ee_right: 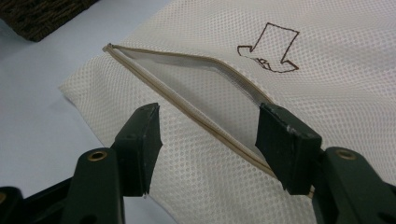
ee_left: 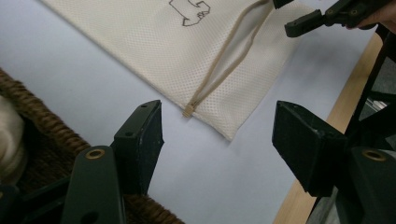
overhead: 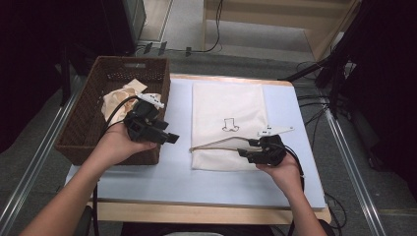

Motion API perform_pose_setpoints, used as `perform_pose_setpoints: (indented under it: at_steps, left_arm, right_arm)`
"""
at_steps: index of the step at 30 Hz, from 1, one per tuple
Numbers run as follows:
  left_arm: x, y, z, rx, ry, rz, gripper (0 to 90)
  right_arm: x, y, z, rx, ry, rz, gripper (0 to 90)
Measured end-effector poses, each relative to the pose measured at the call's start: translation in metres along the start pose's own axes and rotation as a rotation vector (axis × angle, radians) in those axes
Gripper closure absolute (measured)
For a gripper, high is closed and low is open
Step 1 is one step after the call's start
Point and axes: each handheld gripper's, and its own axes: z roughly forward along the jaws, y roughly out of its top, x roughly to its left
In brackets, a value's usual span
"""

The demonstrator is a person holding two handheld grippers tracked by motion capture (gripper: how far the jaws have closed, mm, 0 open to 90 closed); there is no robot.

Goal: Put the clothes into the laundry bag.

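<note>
While the cream mesh zip bag [overhead: 227,123] lies flat on the white table cover [overhead: 172,182] with its zipper slit gaping, the right gripper [overhead: 248,147] hovers at that opening, jaws spread and pinching nothing. Beside the brown wicker basket [overhead: 83,128], the left gripper [overhead: 169,139] hangs with jaws spread, empty.

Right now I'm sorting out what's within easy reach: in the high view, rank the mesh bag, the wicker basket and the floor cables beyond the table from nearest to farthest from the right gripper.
1. Mesh bag: right at the right gripper, whose open jaws reach its zipper opening.
2. Wicker basket: across the table, at its left edge.
3. Floor cables: beyond the table's far edge, upper left.
</note>
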Motion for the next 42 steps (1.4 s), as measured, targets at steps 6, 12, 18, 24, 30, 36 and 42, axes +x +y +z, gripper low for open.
perform_pose_setpoints:
  at_steps: [6, 12, 18, 24, 30, 36, 42]
  left_arm:
    - [0.011, 0.002, -0.010, -0.015, 0.021, -0.017, 34.7]
    - [0.025, 0.002, -0.015, 0.001, 0.048, -0.045, 34.7]
    - [0.044, -0.001, -0.024, -0.007, 0.076, -0.093, 34.7]
    - [0.058, -0.003, -0.032, -0.013, 0.111, -0.115, 34.7]
    - [0.075, -0.007, -0.041, -0.034, 0.132, -0.146, 34.7]
    - [0.091, -0.017, -0.049, -0.023, 0.181, -0.166, 34.6]
    - [0.109, -0.029, -0.051, -0.034, 0.189, -0.214, 33.9]
  right_arm:
    - [-0.001, 0.000, 0.000, 0.002, -0.004, 0.009, 40.7]
    - [-0.001, 0.001, -0.001, -0.001, -0.003, 0.004, 40.6]
    - [-0.001, 0.001, -0.001, -0.003, 0.001, 0.005, 40.5]
    - [0.000, 0.001, -0.001, -0.001, 0.001, 0.000, 40.4]
    - [0.000, 0.002, 0.000, 0.000, 0.003, 0.000, 40.4]
    - [-0.001, 0.003, -0.001, -0.003, 0.001, 0.000, 40.4]
    - [-0.001, 0.003, -0.001, -0.004, -0.001, 0.003, 40.3]
